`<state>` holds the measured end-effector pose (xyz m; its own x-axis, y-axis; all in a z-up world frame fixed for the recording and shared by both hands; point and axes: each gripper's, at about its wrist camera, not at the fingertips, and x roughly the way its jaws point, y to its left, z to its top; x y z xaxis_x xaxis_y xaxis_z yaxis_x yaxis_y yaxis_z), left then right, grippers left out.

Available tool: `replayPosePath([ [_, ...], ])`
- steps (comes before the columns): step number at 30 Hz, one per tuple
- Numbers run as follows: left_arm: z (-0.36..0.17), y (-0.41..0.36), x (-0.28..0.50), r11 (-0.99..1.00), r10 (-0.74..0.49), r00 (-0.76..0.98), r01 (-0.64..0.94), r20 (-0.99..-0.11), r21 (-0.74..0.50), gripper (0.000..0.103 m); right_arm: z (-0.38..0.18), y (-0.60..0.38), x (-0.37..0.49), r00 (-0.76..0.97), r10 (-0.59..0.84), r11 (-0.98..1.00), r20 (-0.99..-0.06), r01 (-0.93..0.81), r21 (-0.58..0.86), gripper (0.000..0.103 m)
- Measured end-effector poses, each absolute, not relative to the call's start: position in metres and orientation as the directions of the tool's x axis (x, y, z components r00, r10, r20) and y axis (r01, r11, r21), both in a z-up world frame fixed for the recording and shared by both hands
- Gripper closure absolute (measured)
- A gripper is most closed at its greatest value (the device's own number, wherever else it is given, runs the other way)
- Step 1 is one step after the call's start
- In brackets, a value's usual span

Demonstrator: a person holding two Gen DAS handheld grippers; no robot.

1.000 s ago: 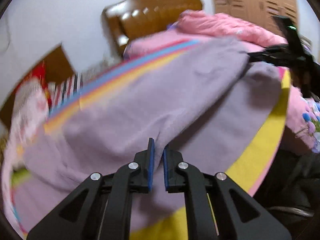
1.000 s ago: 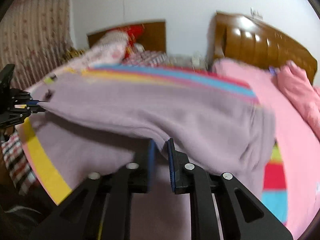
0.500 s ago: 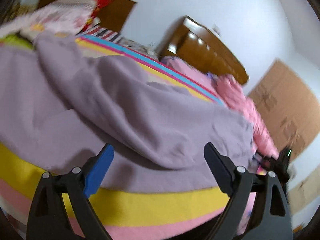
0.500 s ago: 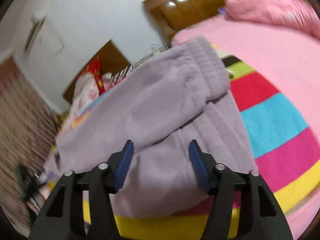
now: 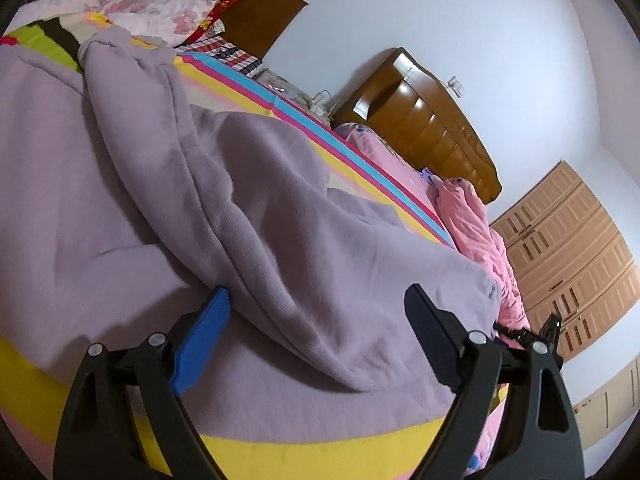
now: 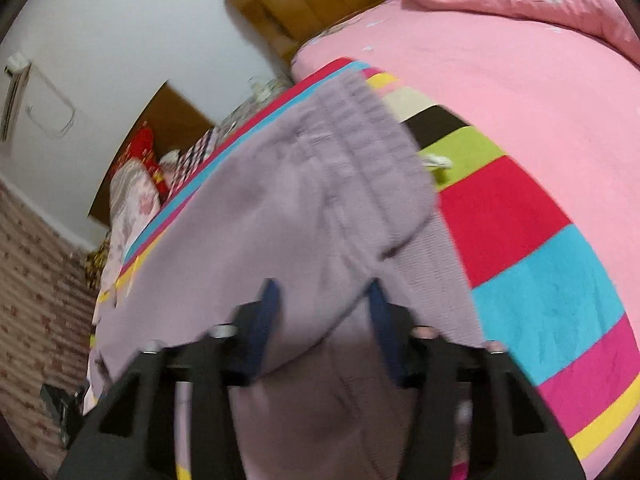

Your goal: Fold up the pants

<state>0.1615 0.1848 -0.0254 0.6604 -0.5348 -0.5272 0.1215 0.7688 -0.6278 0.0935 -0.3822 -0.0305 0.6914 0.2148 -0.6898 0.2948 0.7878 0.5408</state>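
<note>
Lilac sweatpants [image 5: 280, 208] lie folded over on the striped bedspread [image 6: 540, 264]. Left gripper [image 5: 316, 320] stands released, jaws spread wide over the near fold. Right gripper [image 6: 324, 312] has just been closing; its jaws straddle the waistband [image 6: 360, 128] fold, not pinching.

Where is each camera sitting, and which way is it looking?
Left wrist: sits on the left gripper, looking across the purple pants toward the wooden headboard; its open fingers show.
Right wrist: sits on the right gripper, looking along the pants' waistband; its fingers show, blurred, fabric between them.
Both see the pants and the striped blanket.
</note>
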Motion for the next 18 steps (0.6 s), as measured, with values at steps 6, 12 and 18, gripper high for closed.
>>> replayPosePath([
  [6,-0.03,0.195,0.162,0.764,-0.524,0.662,0.088,-0.535,-0.639,0.016,-0.053,-0.413,0.074,0.757,0.285,0.683,-0.588,0.27,0.679,0.081],
  [12,-0.031,0.193,0.178,0.785,-0.48,0.645,0.014,-0.594,-0.619,0.032,-0.046,-0.416,0.083,0.753,0.264,0.702,-0.602,0.278,0.656,0.054],
  [18,-0.029,0.184,0.18,0.856,-0.401,0.616,-0.013,-0.678,-0.518,0.045,-0.044,-0.416,0.091,0.744,0.256,0.694,-0.617,0.304,0.653,0.055],
])
